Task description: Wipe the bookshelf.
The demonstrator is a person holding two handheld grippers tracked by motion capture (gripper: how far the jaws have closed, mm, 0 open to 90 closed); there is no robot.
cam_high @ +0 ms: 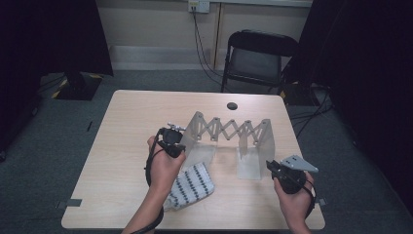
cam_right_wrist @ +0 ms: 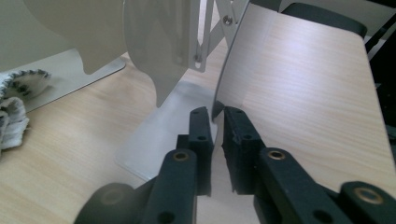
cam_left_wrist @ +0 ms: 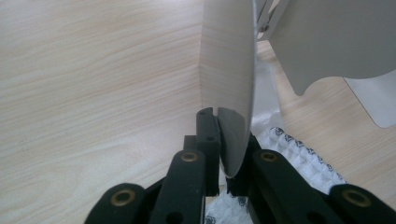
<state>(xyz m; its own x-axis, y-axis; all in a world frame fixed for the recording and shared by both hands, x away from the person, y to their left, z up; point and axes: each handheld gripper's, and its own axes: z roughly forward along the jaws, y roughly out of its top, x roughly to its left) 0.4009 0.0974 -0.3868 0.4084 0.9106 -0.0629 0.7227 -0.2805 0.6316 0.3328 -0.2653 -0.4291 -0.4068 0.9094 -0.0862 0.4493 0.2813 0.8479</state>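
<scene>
Expandable scissor-link rack (cam_high: 229, 131), centre of high view, stretched wide on table (cam_high: 122, 126). Left gripper (cam_left_wrist: 217, 114) nipped nearly closed on left end plate (cam_left_wrist: 229, 70); right gripper (cam_right_wrist: 217, 114) likewise on right end plate (cam_right_wrist: 280, 60), presumably for pulling apart or steadying. Patterned cloth (cam_high: 192, 185) lower centre, beside left hand (cam_high: 165, 168).

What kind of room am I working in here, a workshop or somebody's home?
Probably a lab or recording room, not a home: a bare wooden table on grey carpet, a folding chair against the wall, black curtains at both sides, and cables running down from a wall socket.
</scene>
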